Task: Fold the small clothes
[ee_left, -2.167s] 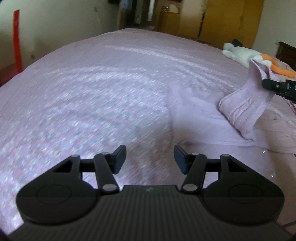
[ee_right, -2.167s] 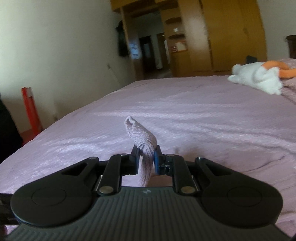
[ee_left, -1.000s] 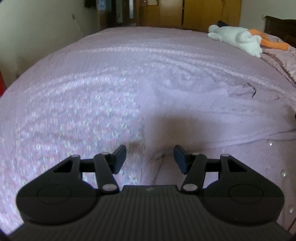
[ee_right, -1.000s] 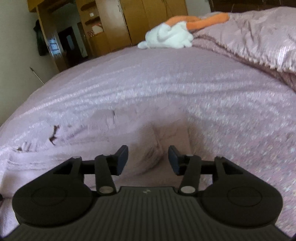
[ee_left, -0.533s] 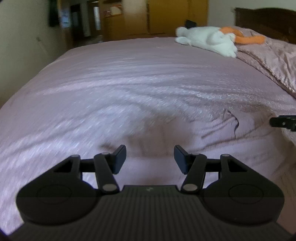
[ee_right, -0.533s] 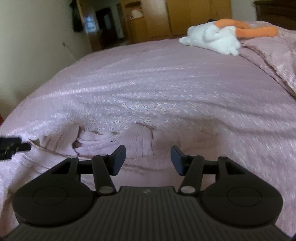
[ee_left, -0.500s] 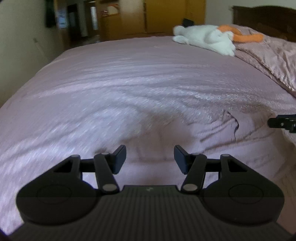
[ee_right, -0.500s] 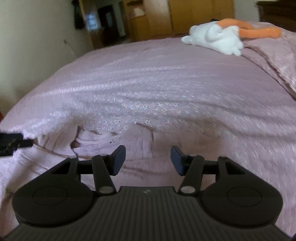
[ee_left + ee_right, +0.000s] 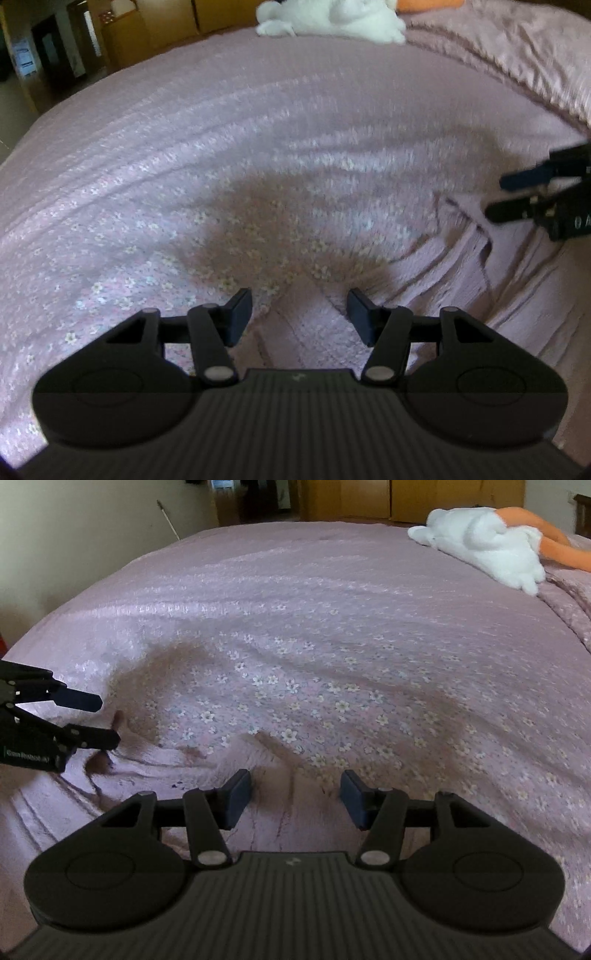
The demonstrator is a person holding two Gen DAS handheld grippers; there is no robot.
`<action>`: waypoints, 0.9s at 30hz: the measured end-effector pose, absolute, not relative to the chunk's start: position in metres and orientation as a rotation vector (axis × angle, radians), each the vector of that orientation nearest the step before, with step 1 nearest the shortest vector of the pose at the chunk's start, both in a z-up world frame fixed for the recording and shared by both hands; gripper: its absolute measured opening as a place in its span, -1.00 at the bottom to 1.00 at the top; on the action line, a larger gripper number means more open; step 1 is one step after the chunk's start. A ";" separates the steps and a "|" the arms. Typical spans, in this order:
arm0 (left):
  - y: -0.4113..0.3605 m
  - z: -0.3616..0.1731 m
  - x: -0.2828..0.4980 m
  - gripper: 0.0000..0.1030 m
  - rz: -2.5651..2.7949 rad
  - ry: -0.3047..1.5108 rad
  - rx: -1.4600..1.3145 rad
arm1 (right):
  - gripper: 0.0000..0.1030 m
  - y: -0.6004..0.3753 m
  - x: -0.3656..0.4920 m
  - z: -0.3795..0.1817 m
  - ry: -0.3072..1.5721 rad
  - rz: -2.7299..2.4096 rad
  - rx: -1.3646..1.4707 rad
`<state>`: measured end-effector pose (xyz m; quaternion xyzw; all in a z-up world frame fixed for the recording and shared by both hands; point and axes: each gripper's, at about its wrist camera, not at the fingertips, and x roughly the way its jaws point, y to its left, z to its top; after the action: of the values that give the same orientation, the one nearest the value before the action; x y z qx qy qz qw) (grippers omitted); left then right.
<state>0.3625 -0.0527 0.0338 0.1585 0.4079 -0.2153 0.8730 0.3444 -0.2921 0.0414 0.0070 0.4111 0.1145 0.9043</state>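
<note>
Garment (image 9: 155,794) lying on bed (image 9: 332,609), left gripper (image 9: 299,314) and right gripper (image 9: 295,794) hovering over its near edge; plush (image 9: 484,546) lying far right.

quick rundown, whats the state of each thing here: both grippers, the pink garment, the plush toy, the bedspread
left gripper: open, empty, low over the garment's near edge
right gripper: open, empty, low over the garment
pink garment: lying on the bed, rumpled with creases, not held
plush toy: white and orange, lying at the far side of the bed
floral bedspread: spread over the bed, lightly rippled
</note>
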 end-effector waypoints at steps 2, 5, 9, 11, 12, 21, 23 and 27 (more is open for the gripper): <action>-0.054 0.029 0.361 0.13 -0.453 0.841 0.336 | 0.20 -0.290 0.348 0.037 0.855 0.243 -0.002; -0.053 0.027 0.358 -0.22 -0.477 0.822 0.322 | 0.20 -0.287 0.349 0.035 0.848 0.266 -0.018; -0.052 0.034 0.342 -0.78 -0.491 0.752 0.302 | -0.75 -0.283 0.340 0.037 0.810 0.357 -0.055; -0.052 0.040 0.331 -0.79 -0.445 0.669 0.311 | -0.91 -0.280 0.331 0.043 0.746 0.364 -0.082; -0.051 0.042 0.329 -0.79 -0.405 0.633 0.299 | -0.91 -0.279 0.326 0.046 0.702 0.345 -0.089; -0.072 0.007 0.337 -0.65 -0.262 0.625 0.417 | -0.88 -0.258 0.330 0.019 0.659 0.210 -0.172; -0.075 0.010 0.338 -0.40 -0.219 0.630 0.433 | -0.64 -0.257 0.333 0.022 0.672 0.192 -0.142; -0.060 0.029 0.333 0.01 -0.199 0.668 0.352 | 0.15 -0.266 0.326 0.038 0.678 0.160 -0.050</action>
<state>0.3333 -0.0605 0.0290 0.1713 0.3254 -0.0971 0.9248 0.3259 -0.2663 0.0377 -0.0243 0.3323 0.0782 0.9396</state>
